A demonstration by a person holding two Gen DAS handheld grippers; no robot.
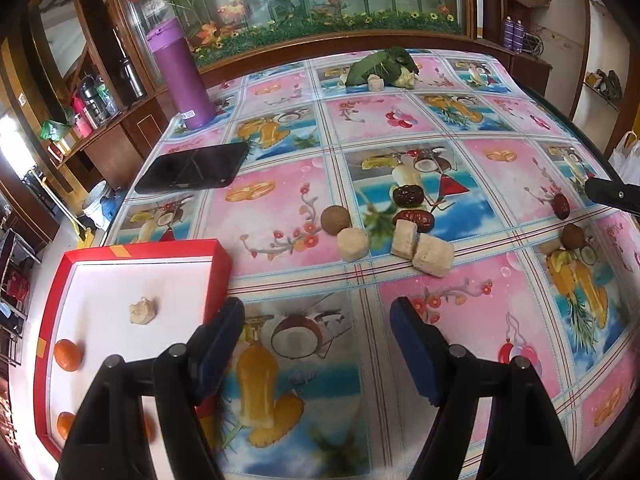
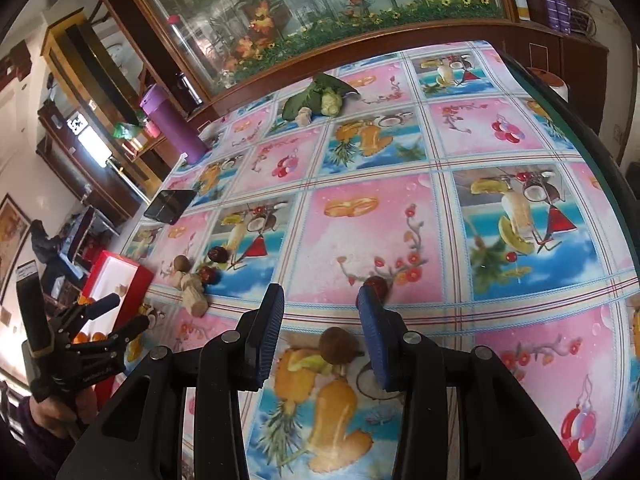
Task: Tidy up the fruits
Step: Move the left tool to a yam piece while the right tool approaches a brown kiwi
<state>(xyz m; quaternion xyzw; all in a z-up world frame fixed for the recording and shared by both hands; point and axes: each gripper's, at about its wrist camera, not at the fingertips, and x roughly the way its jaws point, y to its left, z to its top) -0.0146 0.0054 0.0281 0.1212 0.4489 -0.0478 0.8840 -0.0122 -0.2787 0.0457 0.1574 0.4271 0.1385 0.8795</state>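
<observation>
Though a white label sits low on the purple flask (image 1: 180, 76), I cannot read it. My left gripper (image 1: 316, 344) stands wide with nothing between its fingers; the red box (image 1: 218, 276) touches its left finger and holds oranges (image 1: 69, 355). Only the right view shows my right gripper (image 2: 320, 332), narrower yet empty, a brown round fruit (image 2: 336, 346) lying between its fingers and a red date (image 2: 378, 285) just beyond the right one.
</observation>
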